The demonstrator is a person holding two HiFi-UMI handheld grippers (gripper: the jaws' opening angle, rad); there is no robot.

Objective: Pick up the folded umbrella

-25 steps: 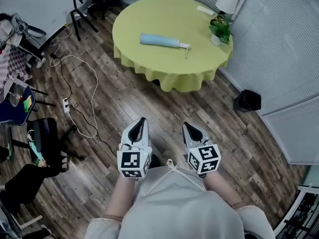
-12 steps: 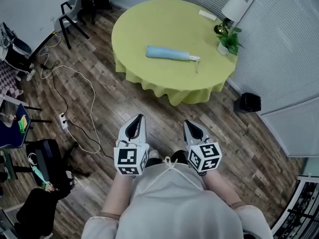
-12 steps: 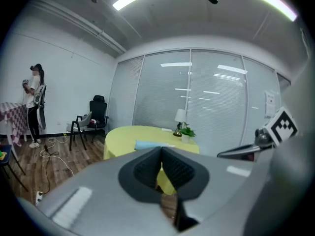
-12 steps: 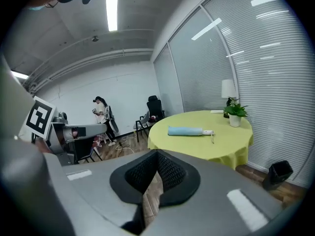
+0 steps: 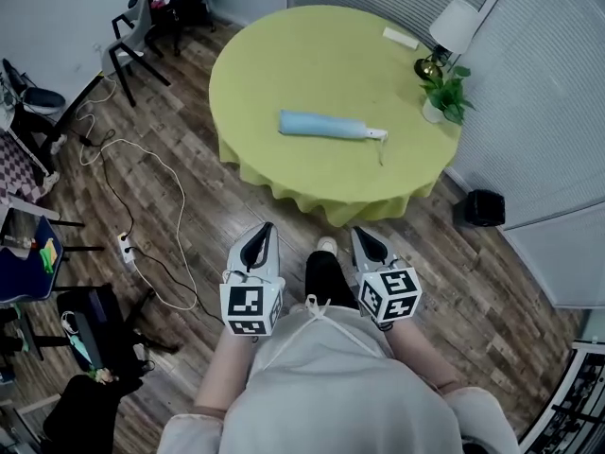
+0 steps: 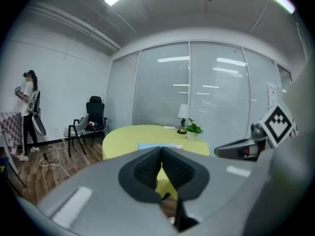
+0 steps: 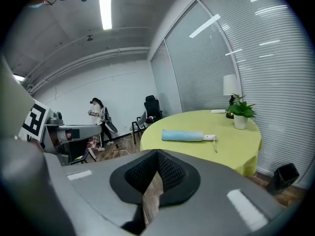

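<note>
Round yellow table (image 5: pixel 284 55), folded umbrella (image 5: pixel 321 126) lying crosswise, handle right

folded umbrella (image 5: pixel 321 126): matt blue cloth | tablecloth (image 5: pixel 284 64): matt yellow cloth | floor (image 5: pixel 454 282): wood planks, slight sheen

Bright, even light from ceiling tube (image 7: pixel 104 6); gripper views fisheye w/ dark corners, soft shadows.

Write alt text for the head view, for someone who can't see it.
A folded blue umbrella lies on a round table with a yellow cloth, near a potted plant and lamp. Nearer the camera, over wood floor, the left gripper and right gripper are shut and empty.
</note>
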